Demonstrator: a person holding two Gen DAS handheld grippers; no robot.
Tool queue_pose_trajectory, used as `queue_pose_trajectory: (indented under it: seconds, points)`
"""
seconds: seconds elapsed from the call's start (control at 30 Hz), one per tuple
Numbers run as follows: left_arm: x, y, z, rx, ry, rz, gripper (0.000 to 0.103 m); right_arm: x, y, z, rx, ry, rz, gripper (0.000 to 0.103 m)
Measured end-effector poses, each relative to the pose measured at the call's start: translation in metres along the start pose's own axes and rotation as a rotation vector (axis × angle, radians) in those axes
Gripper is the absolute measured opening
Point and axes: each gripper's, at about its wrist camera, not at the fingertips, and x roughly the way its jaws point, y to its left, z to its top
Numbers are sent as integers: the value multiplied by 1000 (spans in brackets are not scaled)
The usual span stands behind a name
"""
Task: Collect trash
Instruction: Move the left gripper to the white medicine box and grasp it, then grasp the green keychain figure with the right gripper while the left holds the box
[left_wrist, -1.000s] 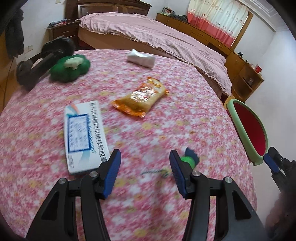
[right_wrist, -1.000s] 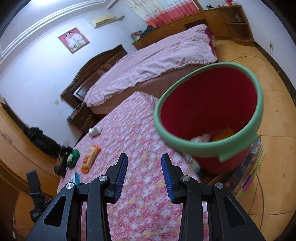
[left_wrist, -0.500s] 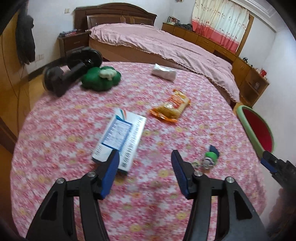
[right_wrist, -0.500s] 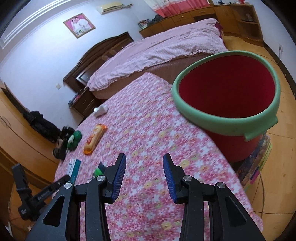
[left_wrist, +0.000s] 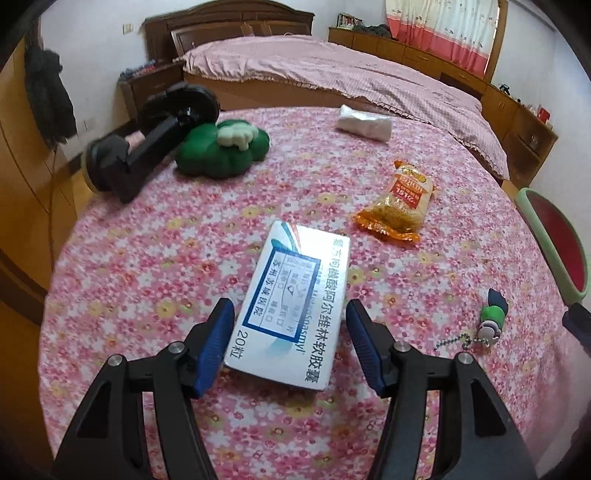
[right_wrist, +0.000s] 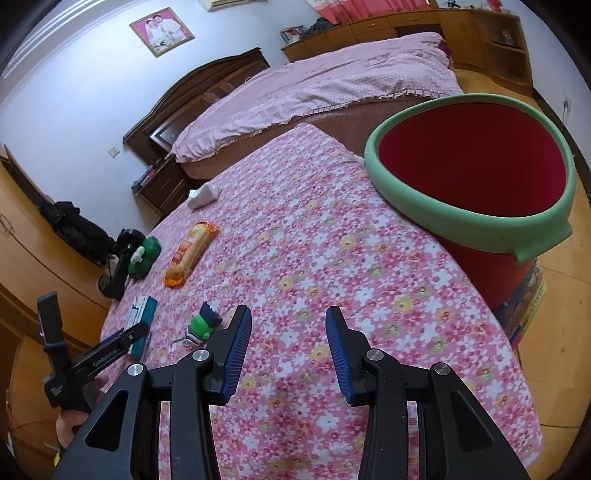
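2 blue pads flank the medicine box (left_wrist: 295, 310), not yet touching it.
Left gripper (left_wrist: 290, 341) is nearer, part-open and empty; the box's long axis runs straight ahead between its jaws. Right gripper (right_wrist: 289, 354), narrower and empty, hovers over the tablecloth (right_wrist: 332, 240) near the red bin (right_wrist: 476, 225).

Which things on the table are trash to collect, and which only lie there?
For the job, probably: medicine box, orange snack packet, white wrapped bundle, red bin.

Lying about, probably: green plush toy, black dumbbell, green keychain figure.
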Motion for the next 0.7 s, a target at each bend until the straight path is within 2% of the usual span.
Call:
queue_pose_trajectory:
  seconds: [0.13,0.3,0.5,0.7]
  points:
    - [0,2,-1,-17,-12,-8,63,6,8,0,-16,10,-3,43]
    - [0,7,1,-63,-20,-6,57,15,17,-4,-35,32,-6,43]
    - [-7,8,-2,-66,-46,-21,55,25,31,-8,-68,50,-2,43]
    - [-15,23,-13,-147,-49,-18,55,42,54,-10,-117,81,22,43]
